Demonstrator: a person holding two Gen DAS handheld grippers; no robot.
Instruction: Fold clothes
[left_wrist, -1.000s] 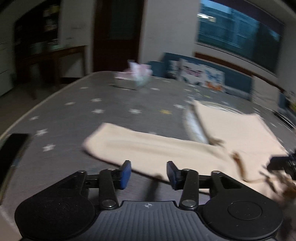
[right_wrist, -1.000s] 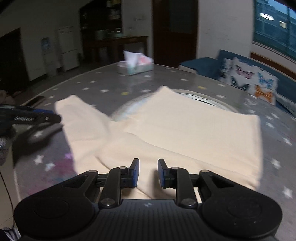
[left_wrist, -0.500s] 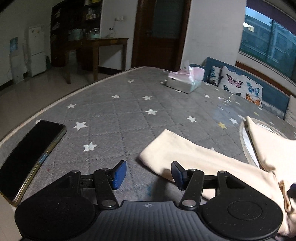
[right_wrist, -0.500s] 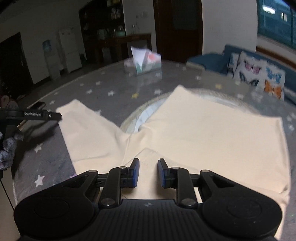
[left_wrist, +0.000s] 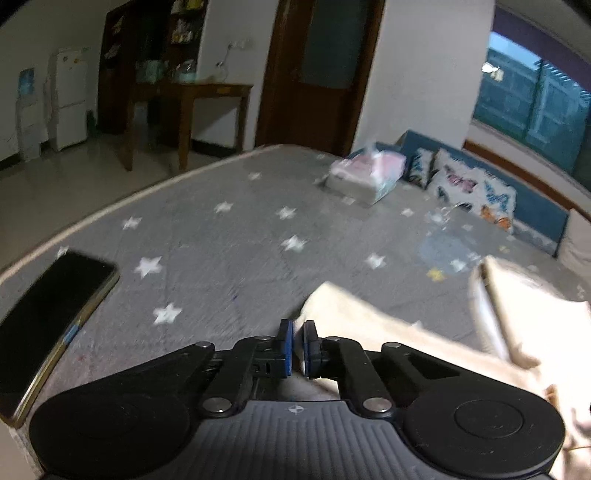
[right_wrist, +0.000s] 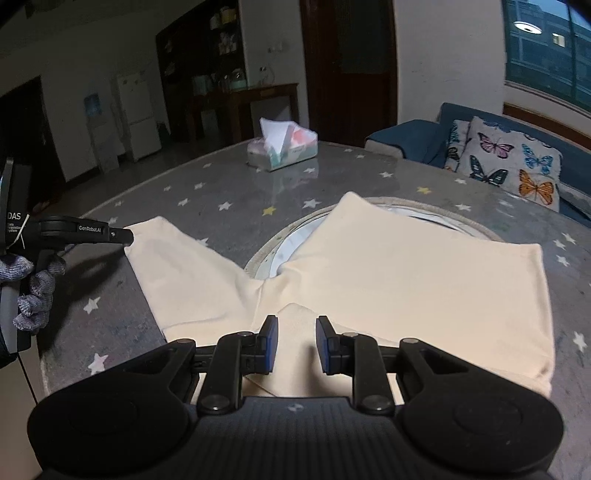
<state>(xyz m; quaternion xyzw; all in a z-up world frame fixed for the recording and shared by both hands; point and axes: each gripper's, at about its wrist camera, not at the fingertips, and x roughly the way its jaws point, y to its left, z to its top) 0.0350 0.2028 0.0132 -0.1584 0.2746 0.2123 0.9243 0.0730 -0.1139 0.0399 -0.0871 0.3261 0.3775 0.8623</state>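
A cream pair of shorts (right_wrist: 406, 266) lies flat on the grey star-patterned table (right_wrist: 229, 199), legs spread apart. My left gripper (left_wrist: 297, 332) is shut on the hem corner of the left leg (left_wrist: 343, 306); it also shows in the right wrist view (right_wrist: 123, 235) at that leg's far corner. My right gripper (right_wrist: 295, 341) is open, its blue pads just above the waistband near the crotch, holding nothing.
A black phone (left_wrist: 48, 314) lies near the table's left edge. A tissue box (right_wrist: 282, 149) stands at the far side. A round mat or plate rim (right_wrist: 280, 243) shows under the shorts. A sofa with butterfly cushions (right_wrist: 509, 162) is behind the table.
My left gripper moved to the leg's hem corner and closed on it. My right gripper stayed over the waistband and opened slightly wider.
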